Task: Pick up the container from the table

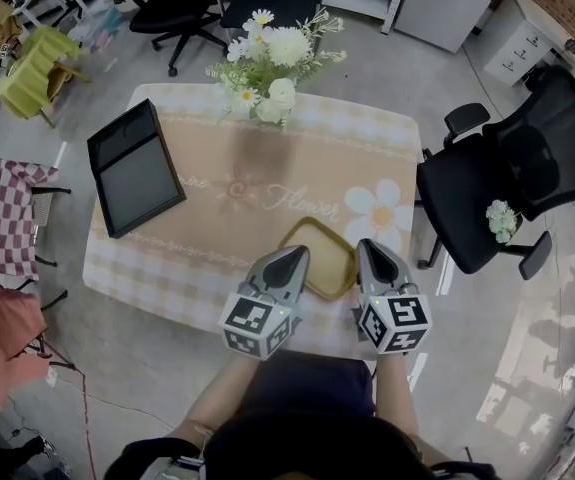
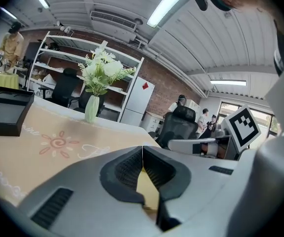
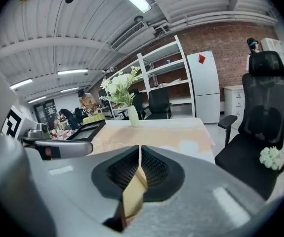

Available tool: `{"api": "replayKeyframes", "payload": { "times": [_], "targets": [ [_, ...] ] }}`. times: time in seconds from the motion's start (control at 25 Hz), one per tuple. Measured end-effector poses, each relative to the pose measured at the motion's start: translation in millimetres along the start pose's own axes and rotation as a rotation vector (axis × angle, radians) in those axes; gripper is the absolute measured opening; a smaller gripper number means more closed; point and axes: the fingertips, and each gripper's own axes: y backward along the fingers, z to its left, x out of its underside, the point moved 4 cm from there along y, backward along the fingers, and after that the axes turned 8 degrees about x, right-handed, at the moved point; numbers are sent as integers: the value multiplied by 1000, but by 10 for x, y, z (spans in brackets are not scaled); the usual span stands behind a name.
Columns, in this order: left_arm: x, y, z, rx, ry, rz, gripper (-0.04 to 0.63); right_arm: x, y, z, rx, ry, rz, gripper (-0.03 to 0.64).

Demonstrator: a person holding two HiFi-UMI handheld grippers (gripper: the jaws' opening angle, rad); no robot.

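A shallow yellow tray-like container (image 1: 322, 253) lies on the flower-print tablecloth (image 1: 267, 158) near the table's front edge. My left gripper (image 1: 295, 253) hangs over its front left rim, jaws closed tip to tip. My right gripper (image 1: 367, 244) hovers at its right rim, also shut. In the left gripper view the closed gripper (image 2: 142, 147) shows the yellow container (image 2: 149, 189) through the gap under the pads. The right gripper view has the same picture: closed gripper (image 3: 140, 147) with the container's rim (image 3: 132, 196) beneath. I see no pad pressing on the container.
A black rectangular tray (image 1: 135, 168) lies at the table's left. A vase of white flowers (image 1: 272, 63) stands at the far edge. A black office chair (image 1: 487, 188) is close to the table's right side, more chairs behind. People stand in the background.
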Motion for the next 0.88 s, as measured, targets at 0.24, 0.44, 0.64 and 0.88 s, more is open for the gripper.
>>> {"api": "replayKeyframes", "payload": {
  "times": [0.24, 0.44, 0.64, 0.88],
  "targets": [
    [32, -24, 6, -12, 26, 14, 11, 52, -105, 33, -58, 43, 76, 50],
    [50, -5, 17, -15, 54, 24, 11, 156, -181, 57, -90, 119, 157, 111],
    [77, 3, 50, -18, 71, 36, 11, 282, -267, 30, -111, 162, 234, 138],
    [96, 14, 92, -30, 91, 42, 11, 381, -355, 18, -136, 186, 288, 138]
  ]
}}
